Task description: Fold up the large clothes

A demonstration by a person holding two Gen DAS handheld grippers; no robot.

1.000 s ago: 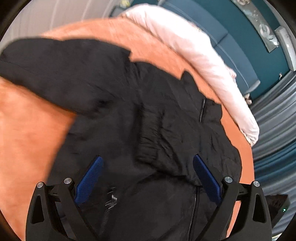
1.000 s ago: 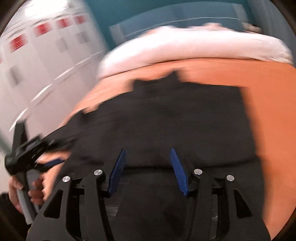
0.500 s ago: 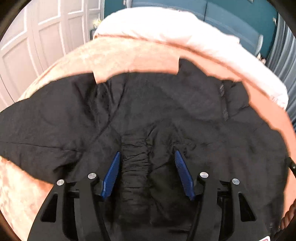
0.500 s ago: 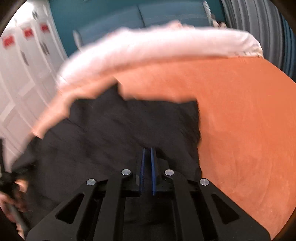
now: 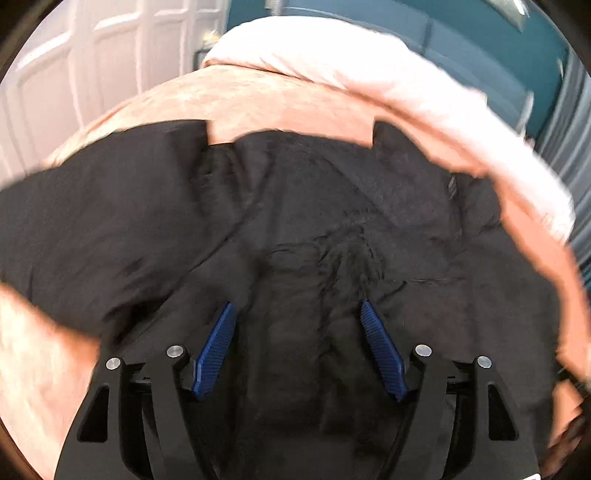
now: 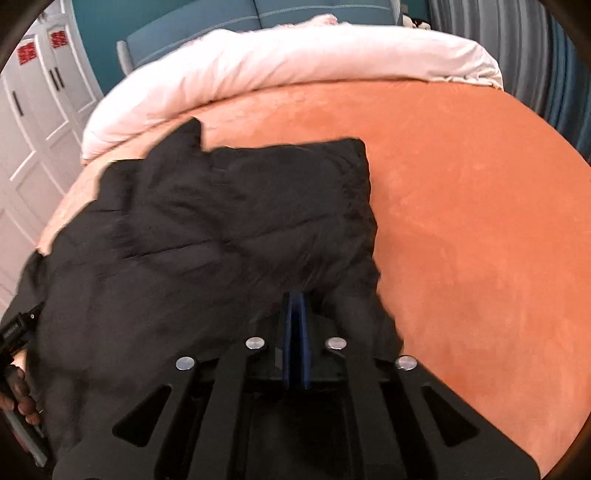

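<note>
We see a bed (image 6: 480, 221) covered in an orange blanket; it fills most of both views. A pale pink duvet (image 6: 295, 62) is rolled along the blanket's top edge, upper centre in the right wrist view and upper right in the left wrist view. Behind it stand a teal wall (image 6: 166, 22) and, at the left edge, white cupboard doors (image 6: 33, 122).

A black jacket (image 6: 221, 221) lies spread on the blanket. In the right wrist view it covers the centre and left of the frame, with bare orange to its right. In the left wrist view it spans the middle from edge to edge, slightly blurred, with a zip showing at upper right.

Our right gripper (image 6: 295, 302) sits at lower centre of its view. Its blue pads (image 6: 303, 332) are pressed together, and a fold of jacket bunches right at their tips, so it looks clamped on the cloth.

Our left gripper (image 5: 299, 314) sits at lower centre of its view, over the jacket. Its pads stand apart and the jaws are opening; wrinkled cloth lies between them, and we cannot see either pad pressing on it.

At the lower left edge of the right wrist view, a hand (image 6: 18, 395) grips a handle.
</note>
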